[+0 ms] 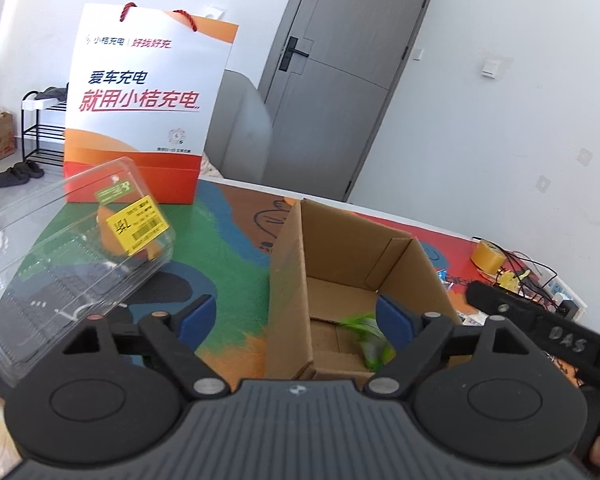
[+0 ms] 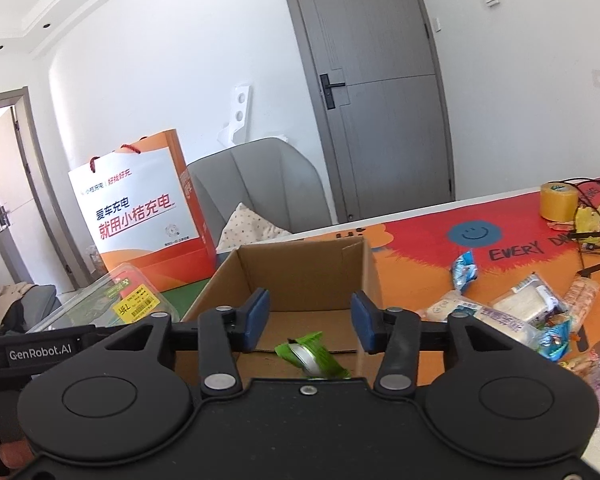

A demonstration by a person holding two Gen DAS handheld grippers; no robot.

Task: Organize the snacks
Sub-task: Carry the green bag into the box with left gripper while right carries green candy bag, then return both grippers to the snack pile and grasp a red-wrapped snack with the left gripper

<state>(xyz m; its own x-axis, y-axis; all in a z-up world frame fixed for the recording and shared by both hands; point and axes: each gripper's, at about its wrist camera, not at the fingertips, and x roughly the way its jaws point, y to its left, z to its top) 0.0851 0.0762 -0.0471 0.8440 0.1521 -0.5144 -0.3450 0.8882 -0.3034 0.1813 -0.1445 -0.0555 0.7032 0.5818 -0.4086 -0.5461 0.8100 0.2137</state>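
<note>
An open cardboard box stands on the colourful table; it also shows in the right wrist view. A green snack packet lies on the box floor, blurred in the left wrist view. My right gripper is open and empty, just above the packet over the box. My left gripper is open and empty over the box's left wall. A clear plastic clamshell container with a yellow label lies left of the box. Several wrapped snacks lie right of the box.
An orange and white paper gift bag stands behind the clamshell. A roll of yellow tape and tangled cables sit at the table's far right. A grey chair and a grey door are beyond the table.
</note>
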